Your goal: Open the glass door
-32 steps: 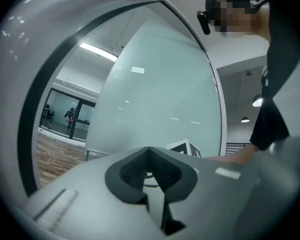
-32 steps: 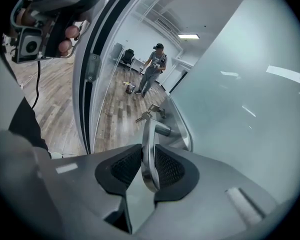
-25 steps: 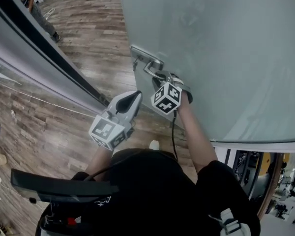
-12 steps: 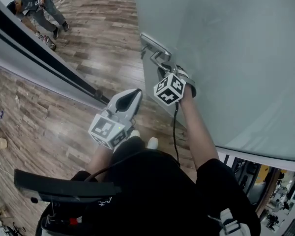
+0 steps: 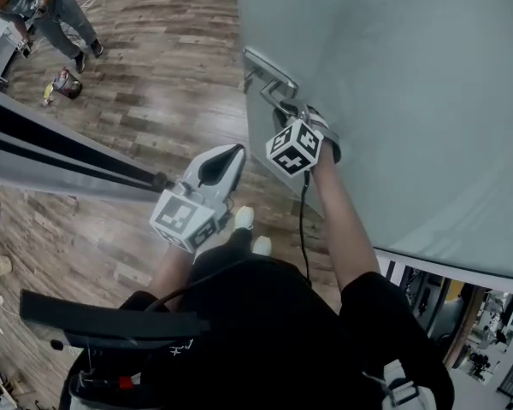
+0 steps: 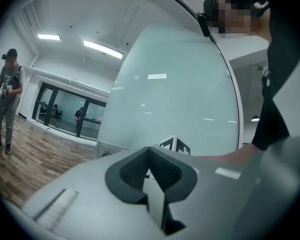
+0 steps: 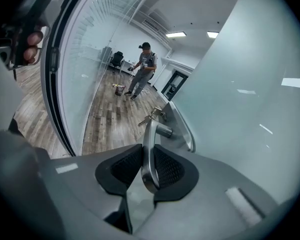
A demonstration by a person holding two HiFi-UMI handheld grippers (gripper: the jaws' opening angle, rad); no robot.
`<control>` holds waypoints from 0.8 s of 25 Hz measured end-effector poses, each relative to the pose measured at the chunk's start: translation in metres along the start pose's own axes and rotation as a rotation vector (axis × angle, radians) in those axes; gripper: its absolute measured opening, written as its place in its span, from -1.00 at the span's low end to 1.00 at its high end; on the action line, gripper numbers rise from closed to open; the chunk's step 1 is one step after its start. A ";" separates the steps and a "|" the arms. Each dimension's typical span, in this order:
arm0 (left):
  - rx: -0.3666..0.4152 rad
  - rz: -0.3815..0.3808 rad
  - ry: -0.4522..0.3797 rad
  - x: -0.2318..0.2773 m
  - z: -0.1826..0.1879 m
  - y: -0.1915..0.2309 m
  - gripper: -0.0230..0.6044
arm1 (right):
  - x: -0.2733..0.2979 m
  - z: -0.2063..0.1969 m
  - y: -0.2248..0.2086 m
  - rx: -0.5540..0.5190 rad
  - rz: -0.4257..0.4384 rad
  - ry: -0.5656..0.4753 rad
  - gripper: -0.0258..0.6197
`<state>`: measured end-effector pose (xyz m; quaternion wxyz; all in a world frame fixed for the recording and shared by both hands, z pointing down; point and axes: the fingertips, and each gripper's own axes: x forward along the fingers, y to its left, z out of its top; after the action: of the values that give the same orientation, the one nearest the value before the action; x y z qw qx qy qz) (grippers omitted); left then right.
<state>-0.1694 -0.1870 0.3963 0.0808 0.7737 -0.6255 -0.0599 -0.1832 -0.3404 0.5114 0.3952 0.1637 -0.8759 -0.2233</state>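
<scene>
Right gripper (image 7: 149, 170) holds the door handle (image 7: 149, 134). Its two black, bumpy pads press on the handle from both sides. The handle is a smooth, shiny silver bar with a rounded end. It sticks out from a long silver plate (image 7: 184, 129) on the glass door (image 5: 393, 101). Some keys (image 7: 151, 116) hang by the plate. The black and white cube (image 5: 295, 148) on this gripper sits just beside the door.

The left gripper (image 6: 151, 171) is grey and smooth, with the same dark pads. Its jaws are together and hold nothing. It hangs in the air near the other gripper and does not touch the door.

The door is big and flat, made of milky, pale green glass. It stands to the right of the person who holds the grippers.

The floor (image 5: 154, 101) is long wood boards, brown and grey. A dark strip (image 5: 60, 148) runs across it by a glass wall. Far off stands a person in a cap (image 7: 142, 69), with a small colourful thing (image 5: 64, 82) on the floor close by. The walls are white, and long lights (image 6: 102, 49) shine on the ceiling.
</scene>
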 end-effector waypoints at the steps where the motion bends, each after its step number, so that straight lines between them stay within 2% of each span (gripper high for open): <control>1: -0.001 -0.011 -0.002 0.005 0.002 0.000 -0.93 | 0.000 -0.001 -0.003 0.003 -0.007 0.003 -0.67; 12: -0.009 -0.173 -0.011 0.056 0.010 0.013 -0.93 | 0.013 -0.018 -0.032 0.062 -0.053 0.042 -0.66; 20: -0.033 -0.248 0.006 0.085 0.014 0.021 -0.93 | 0.024 -0.031 -0.066 0.081 -0.095 0.071 -0.66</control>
<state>-0.1742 -0.2750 0.3873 0.0871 0.8438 -0.5238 -0.0774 -0.1673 -0.4156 0.5105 0.4082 0.2287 -0.8608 -0.2002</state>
